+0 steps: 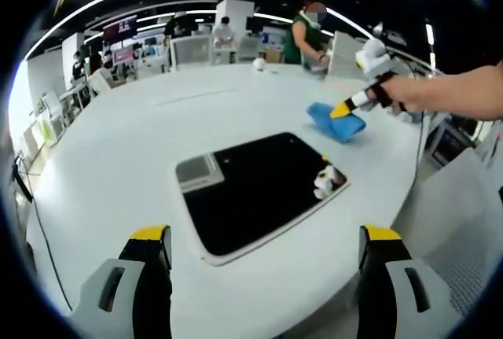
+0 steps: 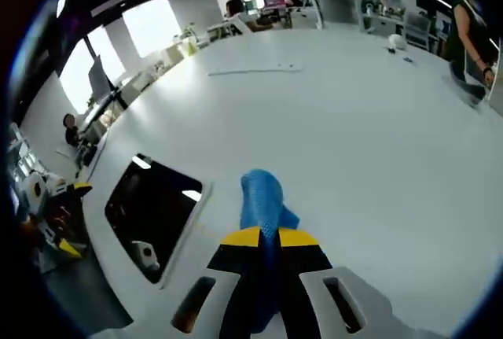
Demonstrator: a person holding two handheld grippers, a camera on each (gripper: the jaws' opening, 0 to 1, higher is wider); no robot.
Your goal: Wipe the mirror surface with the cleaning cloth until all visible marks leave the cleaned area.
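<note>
A dark mirror [image 1: 259,189] with a white rounded frame lies flat on the white table [image 1: 118,158]; it reflects ceiling lights. The same mirror [image 2: 153,213] sits at the left in the right gripper view. A blue cleaning cloth [image 1: 336,121] lies beyond the mirror's far right corner. My right gripper [image 1: 343,108], held by a person's hand, is shut on that cloth. In the right gripper view the cloth [image 2: 263,201] is pinched between the yellow-tipped jaws of my right gripper [image 2: 267,238]. My left gripper [image 1: 267,241] stands open in front of the mirror, nothing between its jaws.
A small white ball-like object [image 1: 258,64] rests far back on the table. People stand at desks [image 1: 196,48] beyond the table's far edge. A cable [image 1: 47,252] hangs off the table's left edge.
</note>
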